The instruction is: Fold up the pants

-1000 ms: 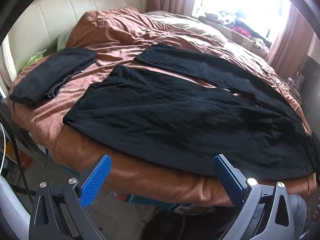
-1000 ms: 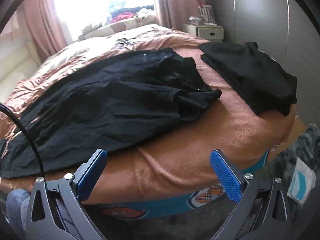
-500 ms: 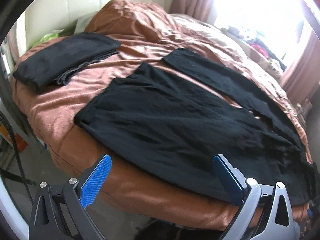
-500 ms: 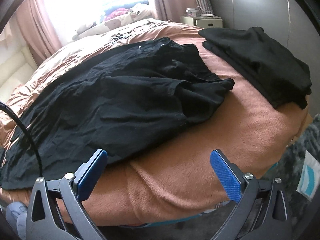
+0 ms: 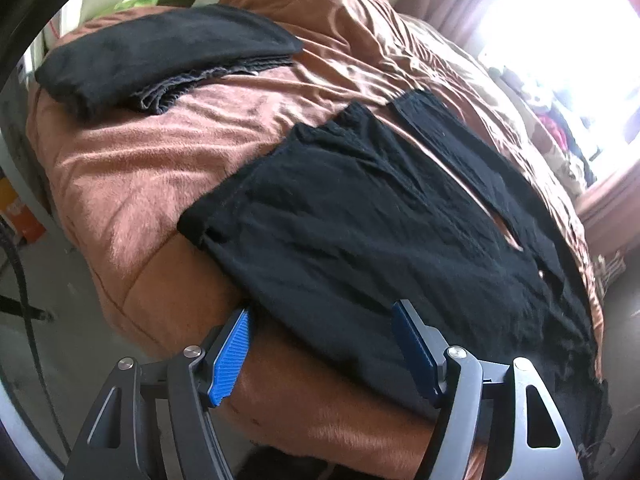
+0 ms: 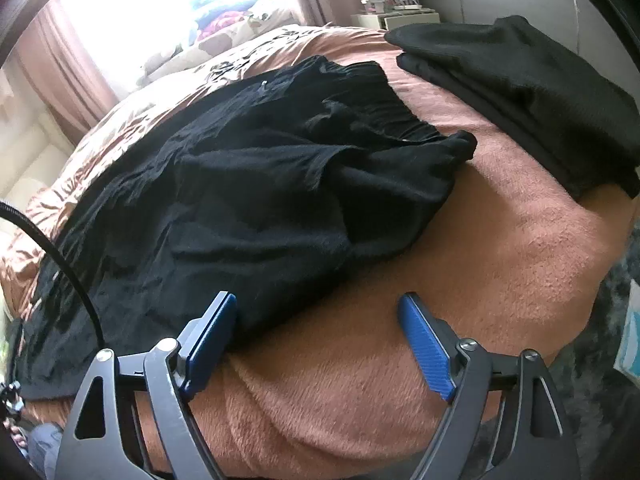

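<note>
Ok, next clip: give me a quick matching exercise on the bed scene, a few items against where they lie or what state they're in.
Things:
1. black pants
2. folded black garment
3. left gripper
4. nightstand

Places or states:
A. against the wall beyond the bed
B. spread out flat on the brown blanket
C. stacked near the bed's corner, apart from the pants
D. jaws apart over the pant leg's near edge

Pairs: 1-B, 2-C, 3-D, 4-A

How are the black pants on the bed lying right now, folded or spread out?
Spread out, not yet folded: the black pants lie flat on the brown blanket, both legs apart with blanket showing between them, waistband rumpled.
</note>
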The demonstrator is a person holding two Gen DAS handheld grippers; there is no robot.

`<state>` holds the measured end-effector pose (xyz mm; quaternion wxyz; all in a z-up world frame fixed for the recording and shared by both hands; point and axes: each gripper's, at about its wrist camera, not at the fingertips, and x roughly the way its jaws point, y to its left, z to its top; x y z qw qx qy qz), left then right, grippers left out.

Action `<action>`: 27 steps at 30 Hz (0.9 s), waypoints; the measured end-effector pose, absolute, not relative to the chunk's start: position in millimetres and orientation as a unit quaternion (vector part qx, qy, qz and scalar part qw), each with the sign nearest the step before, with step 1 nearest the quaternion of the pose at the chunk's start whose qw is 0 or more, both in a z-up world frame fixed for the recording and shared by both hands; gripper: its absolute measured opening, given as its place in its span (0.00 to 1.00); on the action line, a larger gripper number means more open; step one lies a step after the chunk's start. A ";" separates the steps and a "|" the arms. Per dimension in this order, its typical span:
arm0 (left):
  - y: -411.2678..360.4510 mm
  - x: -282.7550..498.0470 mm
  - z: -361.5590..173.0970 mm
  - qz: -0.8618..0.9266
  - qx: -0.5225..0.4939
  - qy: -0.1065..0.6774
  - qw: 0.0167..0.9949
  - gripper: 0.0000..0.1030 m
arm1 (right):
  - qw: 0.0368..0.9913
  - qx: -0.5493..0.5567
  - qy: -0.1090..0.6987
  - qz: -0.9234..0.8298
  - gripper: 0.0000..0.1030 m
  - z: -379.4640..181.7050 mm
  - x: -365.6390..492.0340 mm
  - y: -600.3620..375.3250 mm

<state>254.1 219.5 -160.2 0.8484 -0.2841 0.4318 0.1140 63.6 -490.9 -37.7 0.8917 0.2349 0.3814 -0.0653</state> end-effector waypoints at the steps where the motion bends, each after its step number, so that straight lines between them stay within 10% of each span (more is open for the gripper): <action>1: 221.6 256.5 -160.7 0.121 -0.282 0.431 0.849 0.61 | 0.890 0.242 0.380 -0.066 0.76 -38.8 65.8 -493.2; 8: 246.3 266.0 -164.8 0.140 -0.286 0.426 0.847 0.16 | 0.876 0.312 0.360 -0.074 0.48 -47.1 73.2 -523.8; 16: 246.7 265.5 -147.9 0.131 -0.285 0.407 0.858 0.09 | 0.862 0.379 0.335 -0.050 0.45 -61.2 87.9 -555.6; 27: 243.7 270.5 -127.8 0.124 -0.283 0.394 0.865 0.05 | 0.848 0.452 0.273 -0.052 0.01 -66.3 73.4 -591.9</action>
